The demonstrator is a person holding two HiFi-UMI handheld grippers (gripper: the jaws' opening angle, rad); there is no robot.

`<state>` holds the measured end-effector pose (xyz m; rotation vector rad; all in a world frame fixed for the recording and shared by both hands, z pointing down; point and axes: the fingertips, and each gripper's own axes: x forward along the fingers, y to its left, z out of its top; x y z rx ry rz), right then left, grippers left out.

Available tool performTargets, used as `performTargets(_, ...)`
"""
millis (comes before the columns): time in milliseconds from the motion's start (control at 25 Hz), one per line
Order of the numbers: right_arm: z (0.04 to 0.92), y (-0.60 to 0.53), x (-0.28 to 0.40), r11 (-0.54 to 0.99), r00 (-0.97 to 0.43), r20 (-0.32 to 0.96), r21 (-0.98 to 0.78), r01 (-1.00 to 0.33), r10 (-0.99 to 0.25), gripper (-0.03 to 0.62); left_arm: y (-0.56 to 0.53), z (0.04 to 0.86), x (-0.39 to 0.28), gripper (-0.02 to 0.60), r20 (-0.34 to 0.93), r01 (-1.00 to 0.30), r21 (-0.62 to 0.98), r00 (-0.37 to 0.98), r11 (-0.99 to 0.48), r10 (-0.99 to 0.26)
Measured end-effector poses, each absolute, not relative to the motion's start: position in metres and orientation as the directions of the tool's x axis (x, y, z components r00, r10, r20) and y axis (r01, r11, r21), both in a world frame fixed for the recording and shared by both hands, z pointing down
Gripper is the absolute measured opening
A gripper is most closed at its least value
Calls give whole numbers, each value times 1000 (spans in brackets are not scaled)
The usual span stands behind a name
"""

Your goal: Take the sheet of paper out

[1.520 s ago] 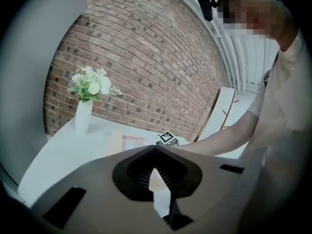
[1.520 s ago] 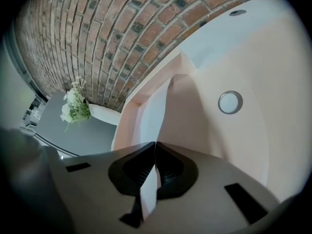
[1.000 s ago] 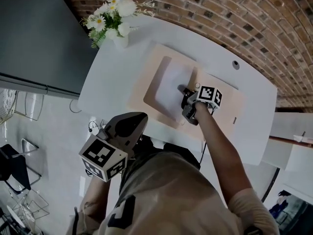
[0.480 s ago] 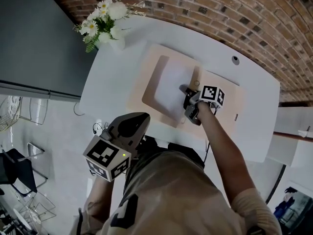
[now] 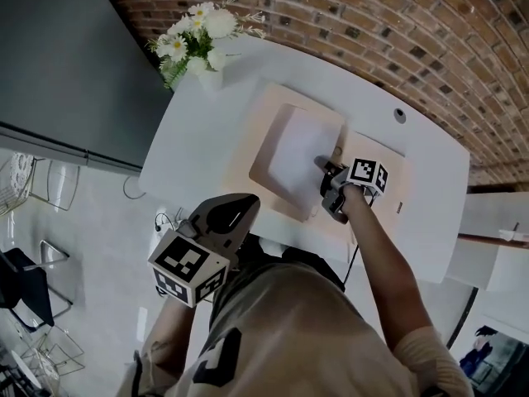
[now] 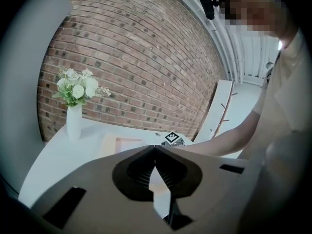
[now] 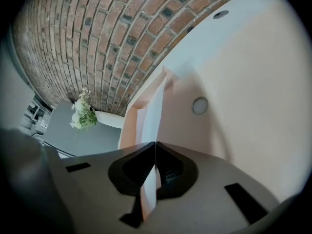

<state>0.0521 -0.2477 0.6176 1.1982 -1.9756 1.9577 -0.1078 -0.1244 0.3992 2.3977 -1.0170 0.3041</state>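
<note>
A white sheet of paper lies in the pocket of an open beige folder on the white table. My right gripper is at the sheet's right edge and is shut on it. In the right gripper view the sheet runs edge-on from the closed jaws of the right gripper up toward the folder's pocket. My left gripper hangs off the table's near edge, close to my body. In its own view the left gripper has its jaws together with nothing held.
A white vase of flowers stands at the table's far left corner. A round cable hole sits near the brick wall. The folder's right flap carries a round snap button. A dark panel stands to the left.
The head view has shifted slightly. Both grippers keep their places, and the right one stays shut on the sheet's edge.
</note>
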Motion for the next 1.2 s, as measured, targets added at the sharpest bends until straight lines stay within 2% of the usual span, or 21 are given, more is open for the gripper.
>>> performTargets(240,609,-249,56,-142,-656,595,-781,-608,-464,25,-122,395,-115,14,374,-705,338,709,-624,-598)
performTargets(760,599,-233,76,-160,-589,608,-756,-635,-533,25,-116,396,-111,14,341,-613,405,789,-678,-510)
performTargets(1200,597,-229,95,-132,-620,581,-777,-615,-527,25,-117,382,-89,14,359,-637,369,769,-676,-529)
